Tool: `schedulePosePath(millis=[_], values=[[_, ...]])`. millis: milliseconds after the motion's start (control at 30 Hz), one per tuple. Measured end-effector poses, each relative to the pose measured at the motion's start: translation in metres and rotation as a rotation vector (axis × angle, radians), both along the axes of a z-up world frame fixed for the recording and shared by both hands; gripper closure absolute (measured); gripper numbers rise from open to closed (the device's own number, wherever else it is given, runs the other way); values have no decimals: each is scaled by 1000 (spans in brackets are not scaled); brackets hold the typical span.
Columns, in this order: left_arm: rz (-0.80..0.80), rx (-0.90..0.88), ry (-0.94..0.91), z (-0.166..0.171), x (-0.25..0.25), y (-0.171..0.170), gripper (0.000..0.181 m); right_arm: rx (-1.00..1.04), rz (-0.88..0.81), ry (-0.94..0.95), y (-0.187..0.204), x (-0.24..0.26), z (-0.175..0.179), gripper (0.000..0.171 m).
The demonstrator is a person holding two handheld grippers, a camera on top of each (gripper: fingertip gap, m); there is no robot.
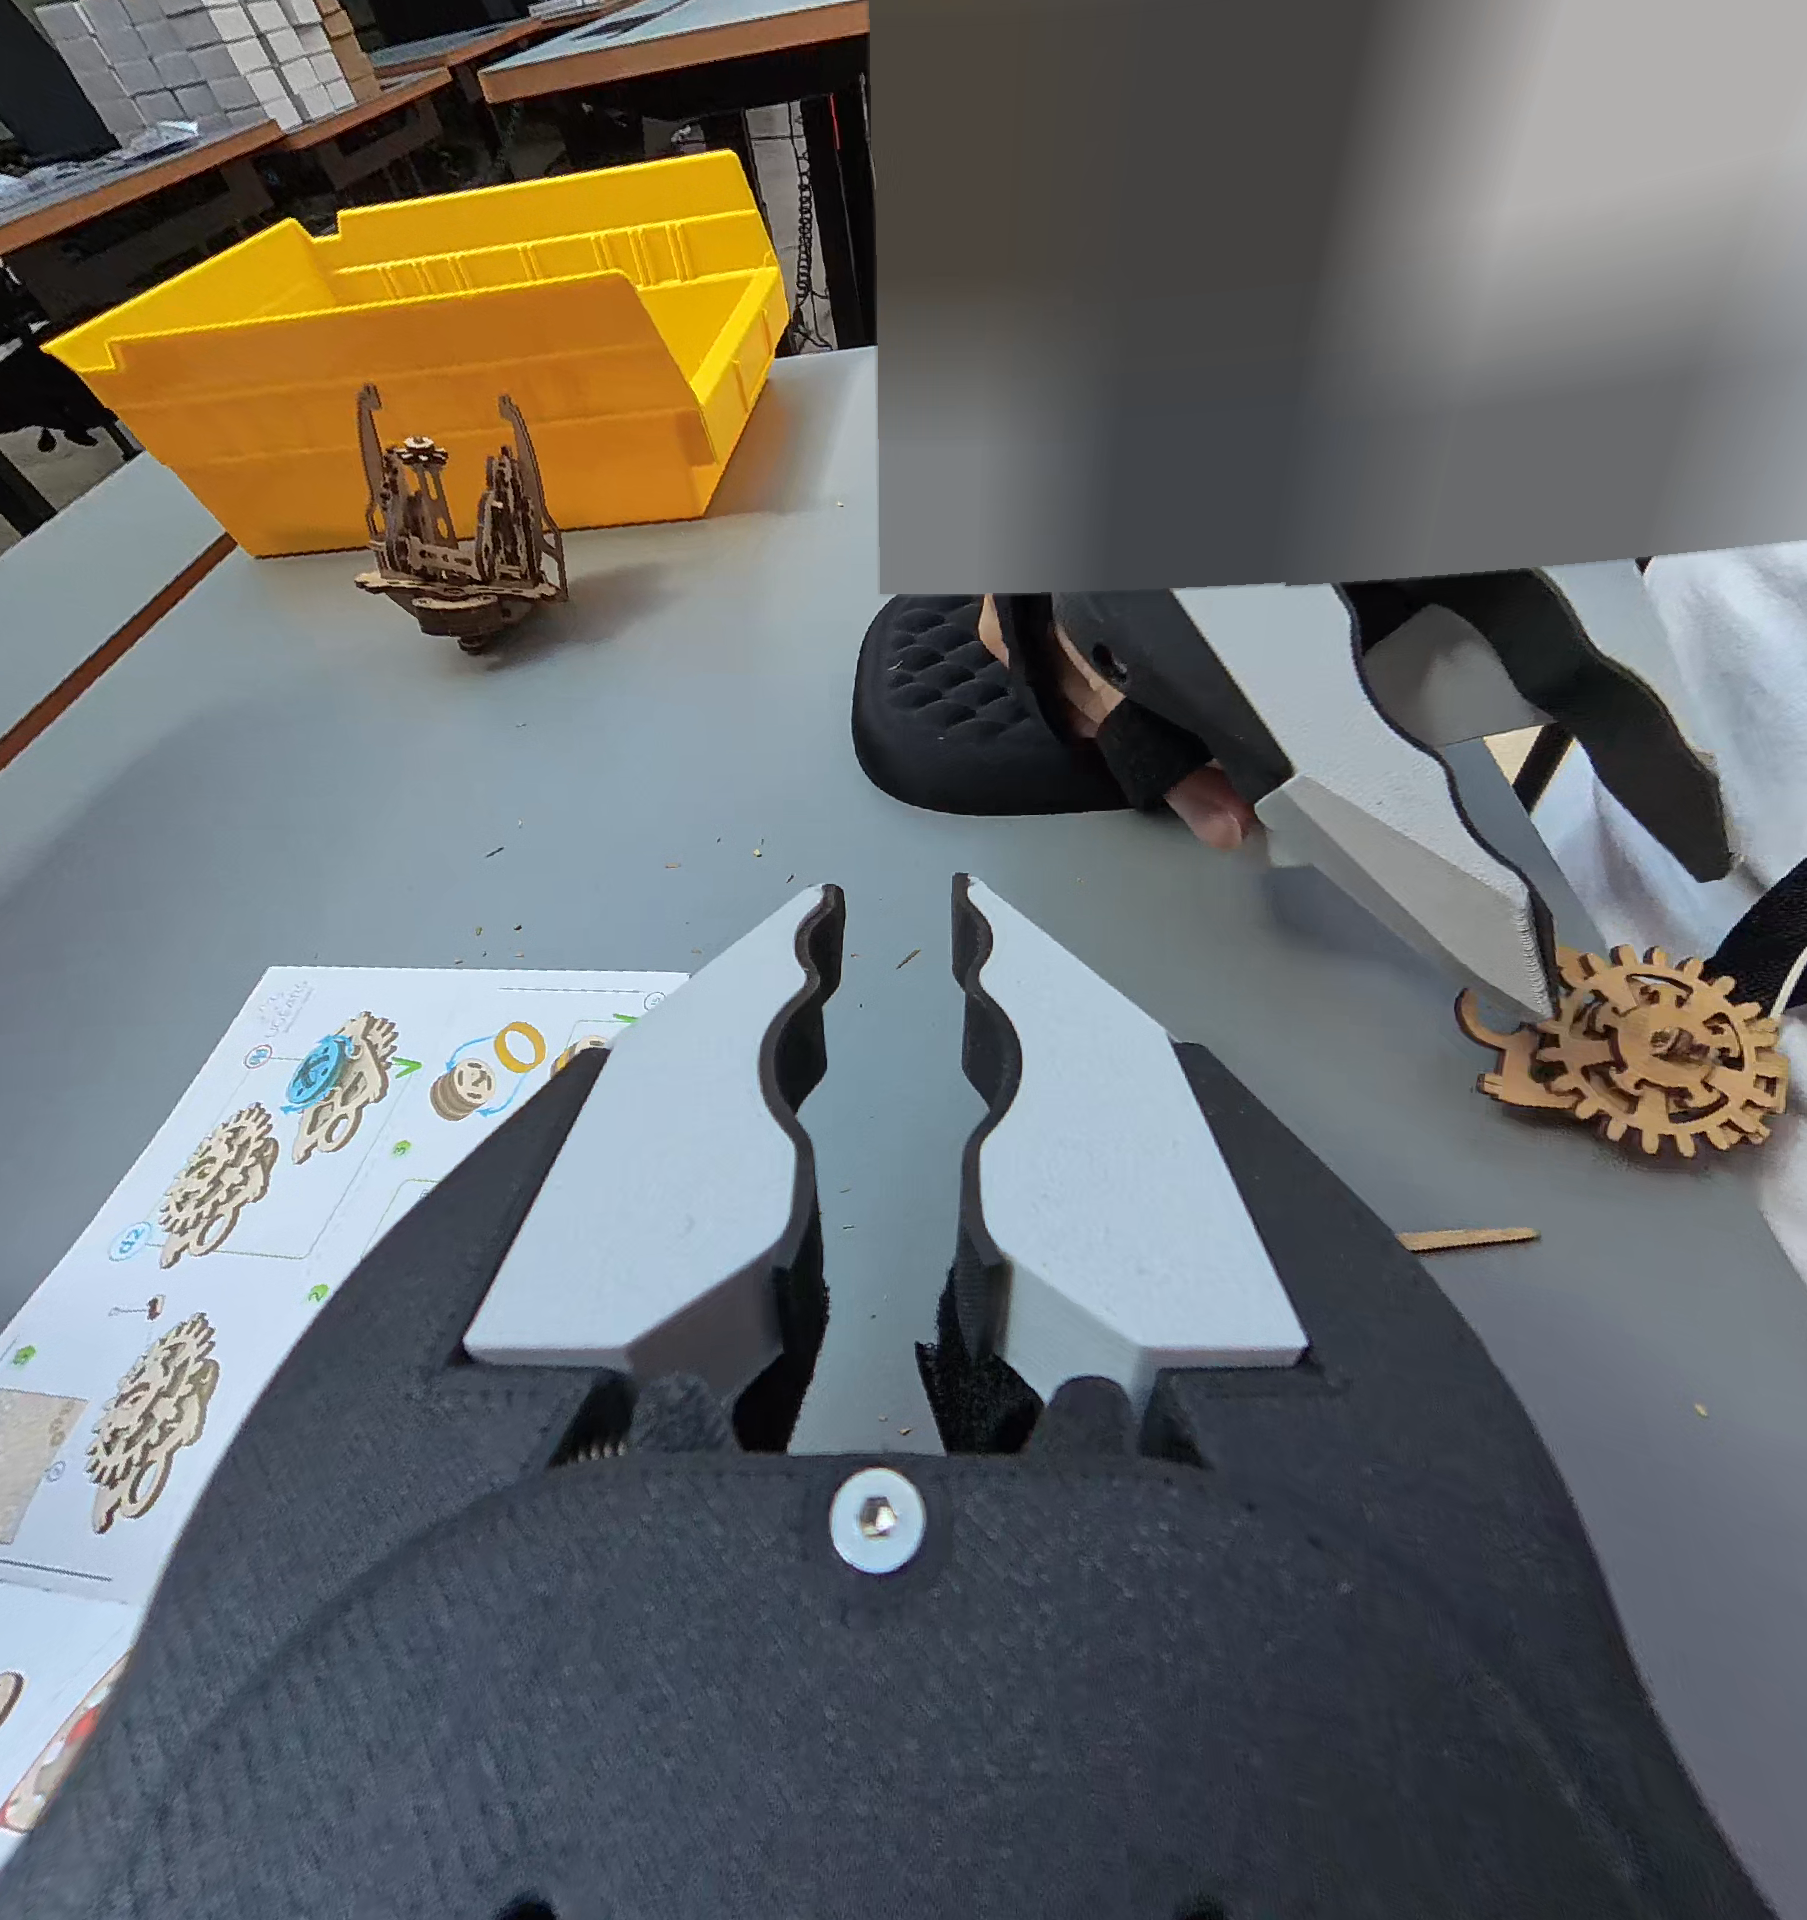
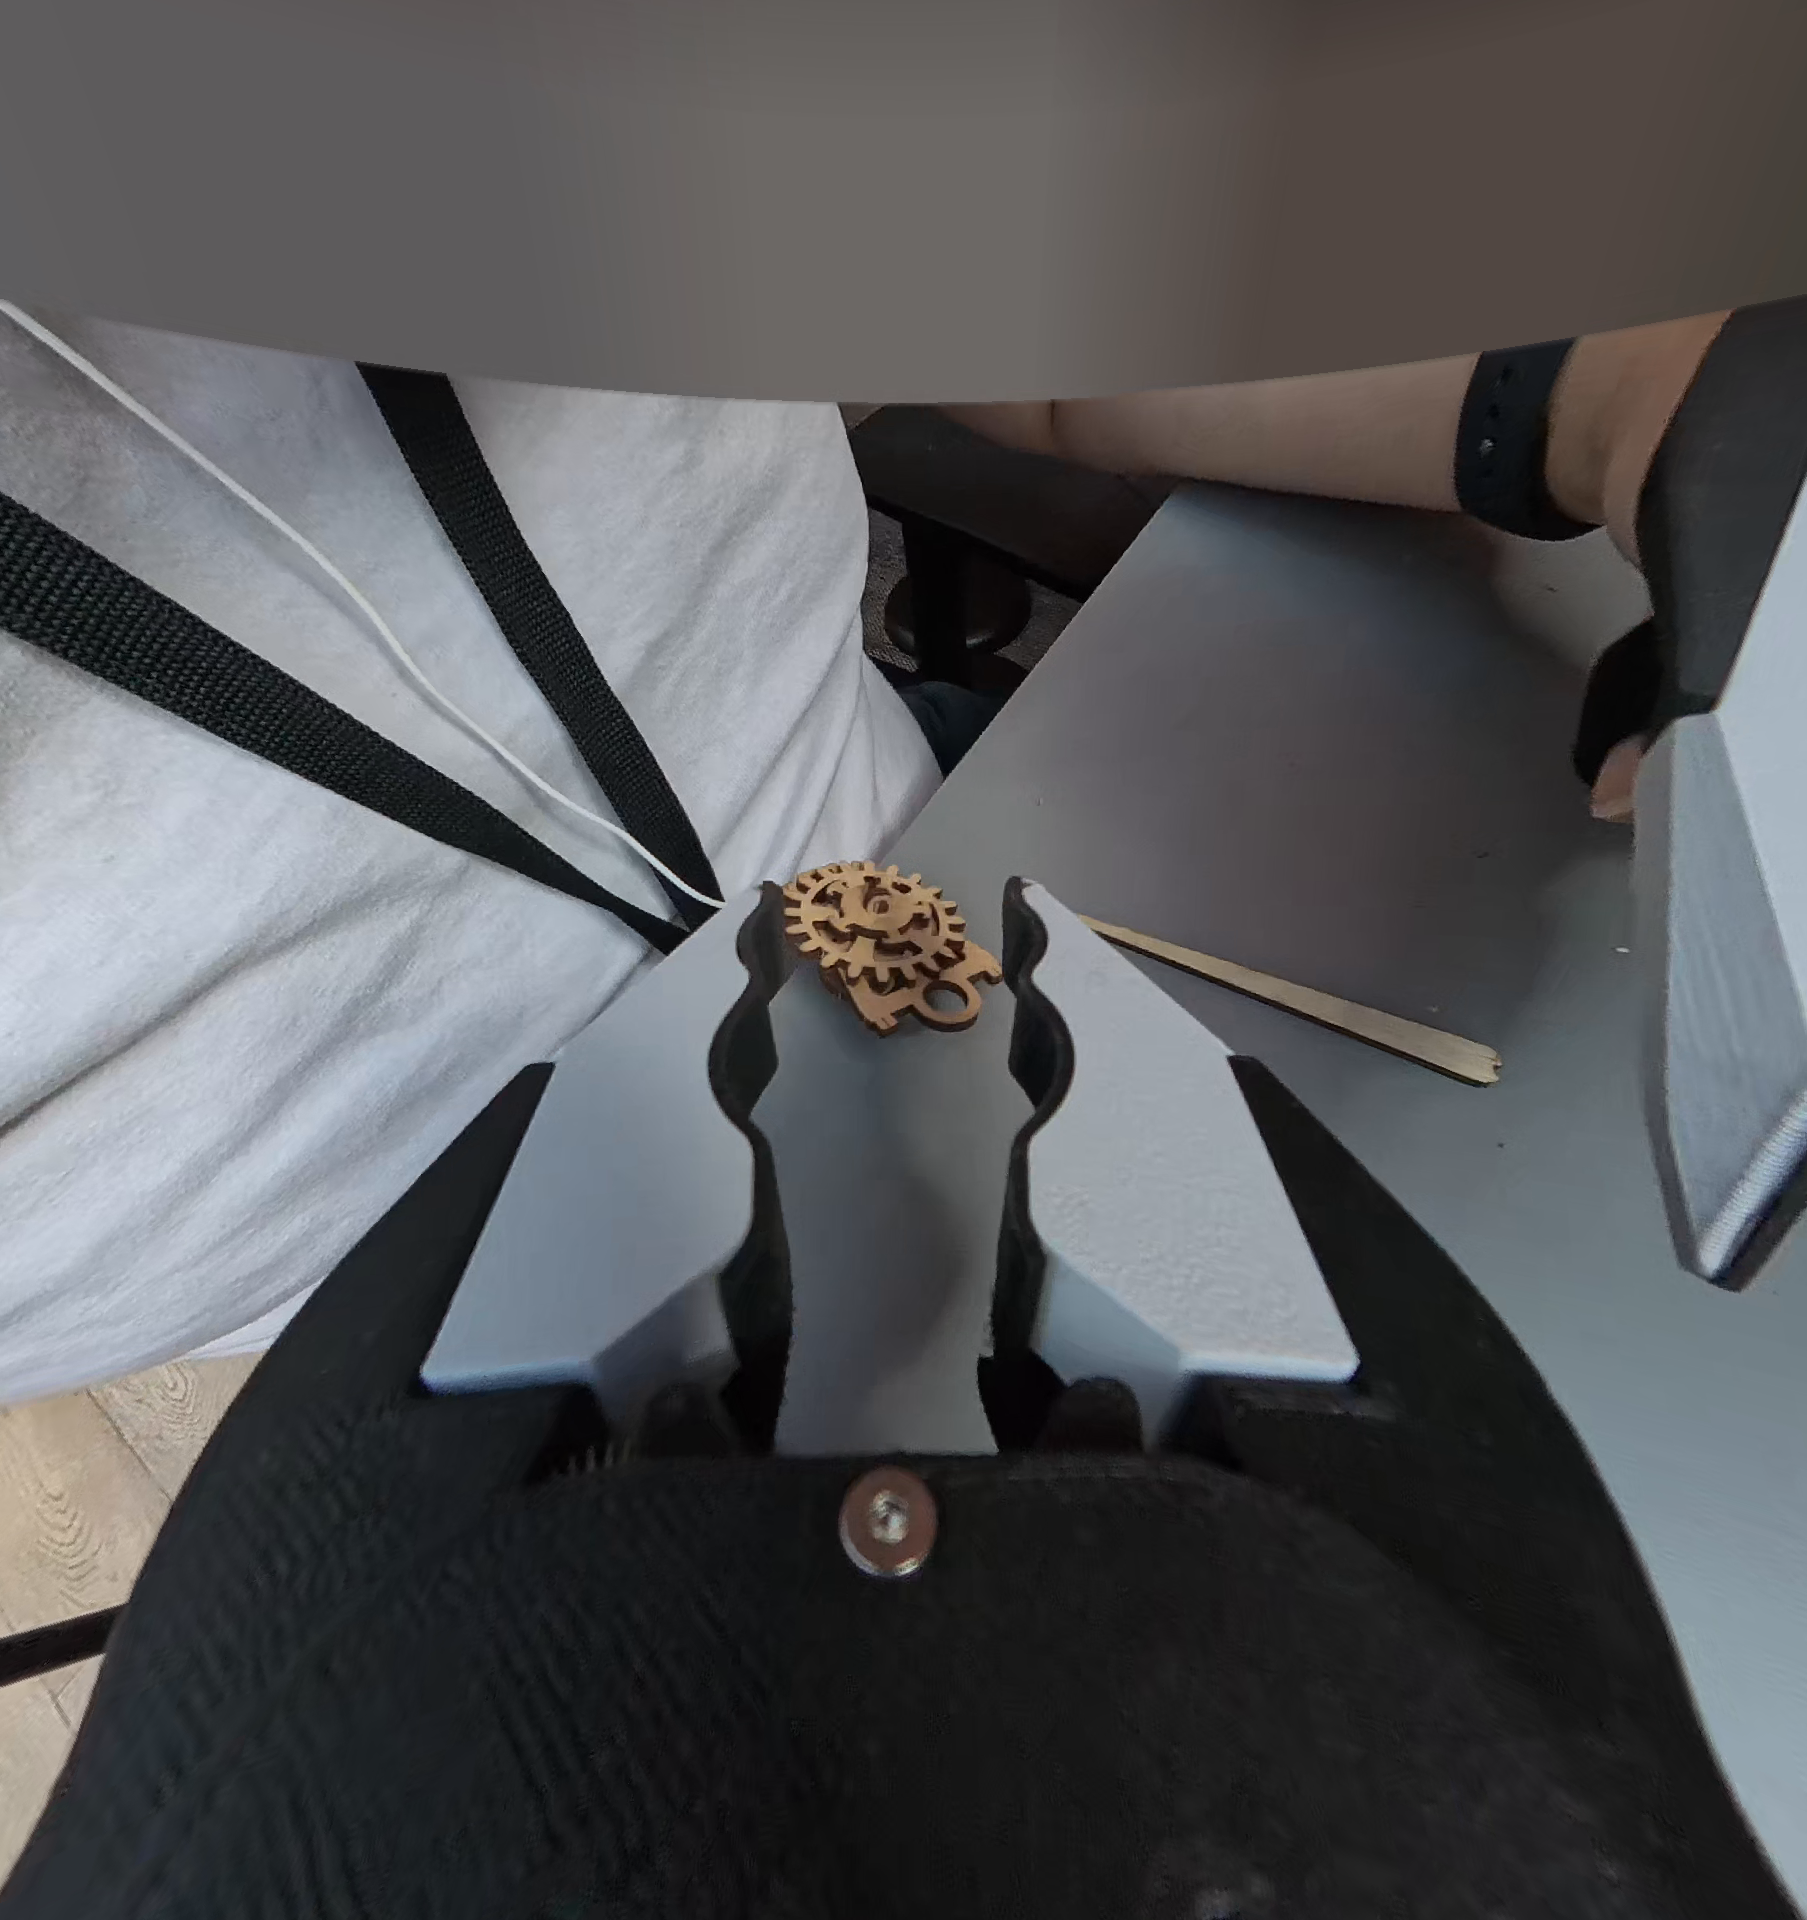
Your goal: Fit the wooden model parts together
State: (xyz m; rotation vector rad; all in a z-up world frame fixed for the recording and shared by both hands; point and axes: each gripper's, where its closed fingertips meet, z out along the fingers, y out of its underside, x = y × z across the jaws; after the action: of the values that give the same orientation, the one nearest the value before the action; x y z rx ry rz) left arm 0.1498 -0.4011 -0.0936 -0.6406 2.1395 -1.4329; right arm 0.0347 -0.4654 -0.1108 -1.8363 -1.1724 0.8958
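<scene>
A light wooden gear assembly (image 1: 1647, 1060) lies flat at the table's edge, close to the person's white shirt. In the right wrist view the gear assembly (image 2: 878, 940) sits between the tips of my right gripper (image 2: 894, 891). The jaws stand open on either side of it, the left tip about touching its teeth. The right gripper also shows in the left wrist view (image 1: 1538, 992). My left gripper (image 1: 901, 889) is open a little and empty, above bare table, left of the gears. A finished dark wooden model (image 1: 457, 540) stands far left.
A yellow bin (image 1: 442, 343) stands behind the dark model. An instruction sheet (image 1: 255, 1195) lies under my left gripper's left side. A black honeycomb pad (image 1: 940, 707) lies mid-table. A thin wooden stick (image 1: 1465, 1236) lies near the gears, also in the right wrist view (image 2: 1294, 997). The table edge (image 2: 1024, 686) is close. It is some 30 centimetres from my left tips to the finished dark wooden model (image 1: 457, 540).
</scene>
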Motion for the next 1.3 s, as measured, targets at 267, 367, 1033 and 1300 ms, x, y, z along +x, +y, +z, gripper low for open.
schedulePosePath(millis=[267, 367, 1033, 1300], values=[[17, 8, -19, 5, 1, 3, 163, 29, 66, -255, -8, -9, -35, 124], [26, 11, -27, 7, 1, 5, 163, 12, 62, -305, -7, -9, -43, 125], [316, -630, 257, 34, -21, 24, 140, 874, -557, -752, 67, 90, 37, 135], [169, -730, 432, 16, -29, -7, 164, 995, -421, -839, 61, 83, 28, 134]])
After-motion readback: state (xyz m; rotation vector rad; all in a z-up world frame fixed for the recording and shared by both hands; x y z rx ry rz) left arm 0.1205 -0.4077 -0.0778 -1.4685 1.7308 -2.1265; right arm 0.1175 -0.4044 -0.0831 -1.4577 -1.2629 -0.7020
